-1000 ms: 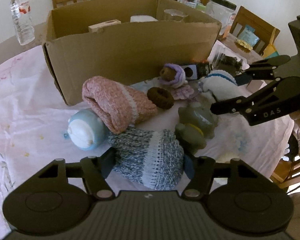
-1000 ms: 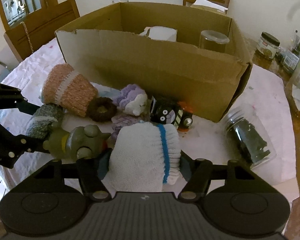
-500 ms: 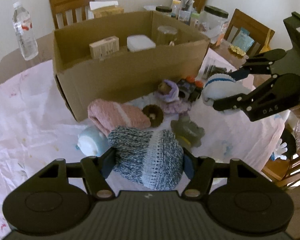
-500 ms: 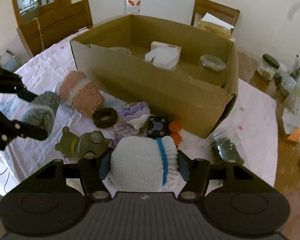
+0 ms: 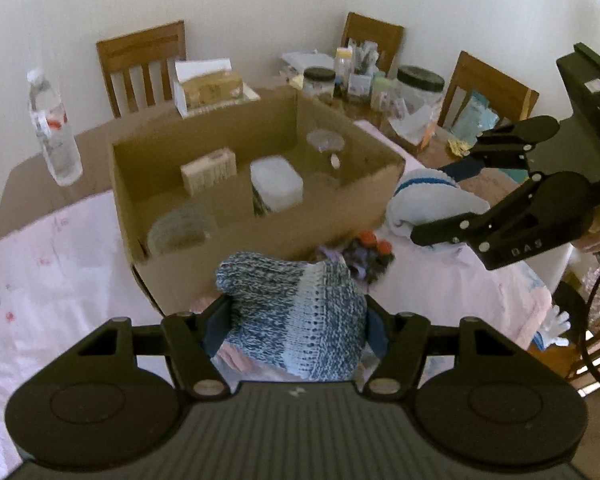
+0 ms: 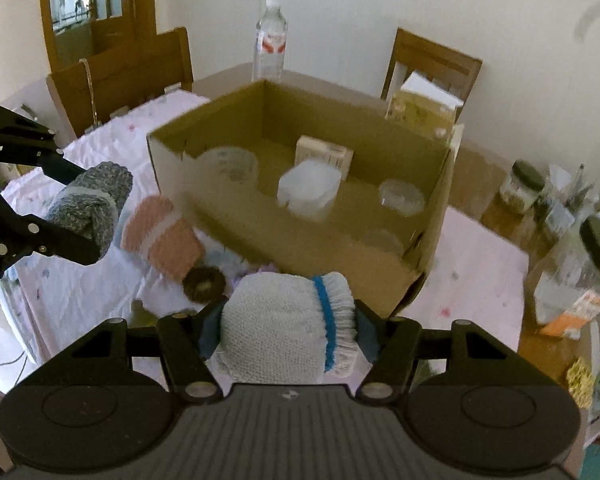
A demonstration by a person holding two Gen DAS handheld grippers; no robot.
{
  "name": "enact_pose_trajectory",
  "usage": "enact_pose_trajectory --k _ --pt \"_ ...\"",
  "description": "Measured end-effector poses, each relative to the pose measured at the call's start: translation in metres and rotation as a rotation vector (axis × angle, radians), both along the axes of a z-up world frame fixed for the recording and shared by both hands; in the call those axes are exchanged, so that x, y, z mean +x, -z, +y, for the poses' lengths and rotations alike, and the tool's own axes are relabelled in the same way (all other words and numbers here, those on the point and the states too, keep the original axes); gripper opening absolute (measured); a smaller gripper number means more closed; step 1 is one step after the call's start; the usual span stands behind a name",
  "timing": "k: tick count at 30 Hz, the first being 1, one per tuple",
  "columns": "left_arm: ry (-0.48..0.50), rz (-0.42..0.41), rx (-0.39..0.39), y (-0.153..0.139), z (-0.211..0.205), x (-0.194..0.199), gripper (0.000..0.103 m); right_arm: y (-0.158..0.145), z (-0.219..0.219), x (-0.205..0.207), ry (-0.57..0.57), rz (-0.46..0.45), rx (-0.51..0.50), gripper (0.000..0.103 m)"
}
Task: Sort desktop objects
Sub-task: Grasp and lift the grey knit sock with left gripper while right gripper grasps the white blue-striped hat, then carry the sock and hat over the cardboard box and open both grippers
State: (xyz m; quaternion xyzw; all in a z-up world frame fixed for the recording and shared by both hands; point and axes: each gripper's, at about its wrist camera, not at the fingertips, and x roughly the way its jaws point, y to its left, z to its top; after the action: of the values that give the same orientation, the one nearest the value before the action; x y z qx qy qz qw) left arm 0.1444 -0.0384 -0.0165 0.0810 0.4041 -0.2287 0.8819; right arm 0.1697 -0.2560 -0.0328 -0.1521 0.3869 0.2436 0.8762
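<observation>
My left gripper is shut on a blue-and-white knitted roll and holds it in the air near the front wall of the open cardboard box. My right gripper is shut on a white knitted roll with a blue stripe, also raised before the box. Each gripper shows in the other's view: the right one with its white roll, the left one with its blue roll.
The box holds a white tub, a small carton and clear lidded jars. A pink knitted roll, a brown ring and small toys lie on the pink cloth. A water bottle, jars and chairs stand behind.
Both grippers have risen and moved toward the box with their knitted rolls; the box interior now shows from above, and the objects on the cloth lie farther below.
</observation>
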Motion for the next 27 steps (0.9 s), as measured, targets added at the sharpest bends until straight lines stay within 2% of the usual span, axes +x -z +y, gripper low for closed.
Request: enact_pose_trajectory --k 11,27 --pt "-0.036 -0.077 0.018 -0.031 -0.009 0.041 0.066 -0.029 -0.001 0.029 -0.051 -0.08 0.015 0.07" --pt "-0.062 -0.079 0.052 -0.029 -0.017 0.093 0.066 -0.032 0.004 0.081 -0.072 -0.113 0.012 0.07"
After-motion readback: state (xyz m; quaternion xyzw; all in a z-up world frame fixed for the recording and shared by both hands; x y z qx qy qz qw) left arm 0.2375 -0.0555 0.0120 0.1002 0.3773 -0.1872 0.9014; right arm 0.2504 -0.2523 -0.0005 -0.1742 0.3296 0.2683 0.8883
